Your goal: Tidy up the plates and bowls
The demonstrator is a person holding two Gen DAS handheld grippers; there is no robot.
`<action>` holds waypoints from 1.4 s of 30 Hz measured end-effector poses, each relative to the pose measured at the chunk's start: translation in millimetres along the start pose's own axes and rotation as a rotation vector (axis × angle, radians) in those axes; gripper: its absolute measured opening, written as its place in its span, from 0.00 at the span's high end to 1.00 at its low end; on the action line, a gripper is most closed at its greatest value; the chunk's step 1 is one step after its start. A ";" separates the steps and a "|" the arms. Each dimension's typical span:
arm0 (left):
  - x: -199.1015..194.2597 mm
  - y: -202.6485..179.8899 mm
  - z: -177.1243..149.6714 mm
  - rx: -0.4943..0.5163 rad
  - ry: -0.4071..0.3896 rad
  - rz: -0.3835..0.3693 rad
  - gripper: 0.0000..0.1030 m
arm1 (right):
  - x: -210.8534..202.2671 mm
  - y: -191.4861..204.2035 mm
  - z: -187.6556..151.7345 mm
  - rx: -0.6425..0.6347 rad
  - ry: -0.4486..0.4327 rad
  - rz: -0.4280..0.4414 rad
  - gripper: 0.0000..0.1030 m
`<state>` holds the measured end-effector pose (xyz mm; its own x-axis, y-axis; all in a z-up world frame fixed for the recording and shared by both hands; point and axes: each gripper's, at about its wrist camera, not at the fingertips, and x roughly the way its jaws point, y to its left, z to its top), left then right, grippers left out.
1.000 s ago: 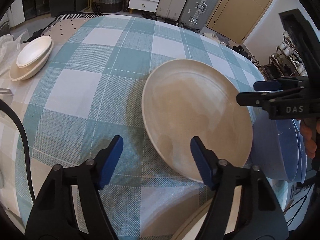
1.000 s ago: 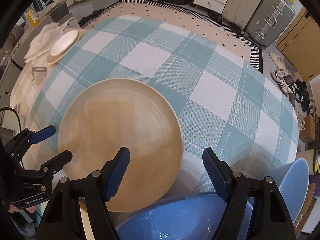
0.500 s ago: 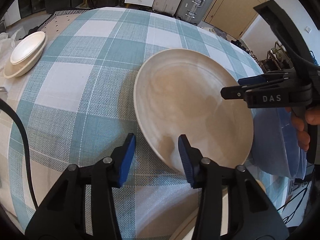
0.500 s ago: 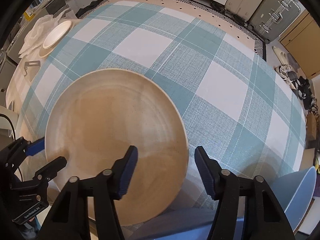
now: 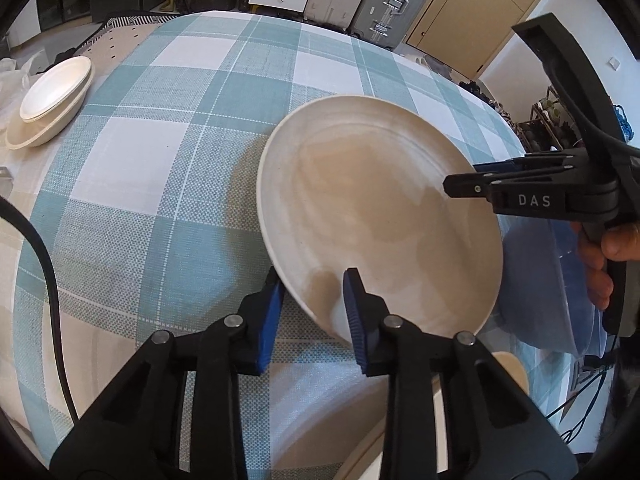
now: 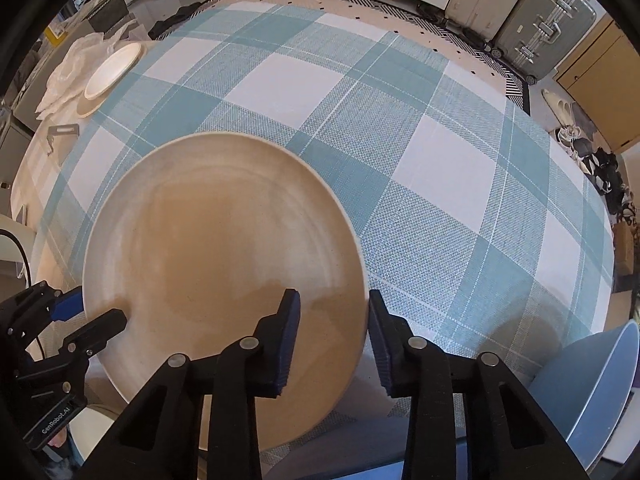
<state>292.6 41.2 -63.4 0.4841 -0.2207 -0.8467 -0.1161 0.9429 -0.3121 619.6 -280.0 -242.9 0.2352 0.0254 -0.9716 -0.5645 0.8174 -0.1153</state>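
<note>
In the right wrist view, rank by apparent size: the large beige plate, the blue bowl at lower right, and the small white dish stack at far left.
1. Large beige plate, much the largest, though nearest the camera.
2. Blue bowl, cut off by the frame edge, so its full size is unsure.
3. Small white dish stack, smallest, but farthest away.

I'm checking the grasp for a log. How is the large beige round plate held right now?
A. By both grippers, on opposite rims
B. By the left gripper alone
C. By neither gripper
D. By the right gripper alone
A: the left gripper and the right gripper each straddle the rim of the large beige round plate, on opposite sides.
</note>
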 end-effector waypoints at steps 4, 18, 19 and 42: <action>-4.4 2.9 1.2 -0.010 -0.013 0.002 0.75 | -6.4 -0.3 -4.1 0.001 -0.018 -0.006 0.72; -42.9 6.9 3.0 -0.012 -0.088 0.017 0.75 | -38.7 16.7 -6.5 -0.012 -0.098 -0.001 0.73; -46.9 6.9 2.9 -0.012 -0.093 0.019 0.75 | -42.6 18.4 -7.1 -0.013 -0.106 -0.001 0.73; -154.9 -23.7 -35.5 0.042 -0.210 0.023 0.75 | -142.5 48.9 -66.8 -0.012 -0.257 -0.020 0.73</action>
<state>189.6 44.1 59.9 0.6522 -0.1468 -0.7437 -0.0945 0.9577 -0.2719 505.6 -282.1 -123.9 0.4384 0.1559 -0.8851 -0.5667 0.8124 -0.1376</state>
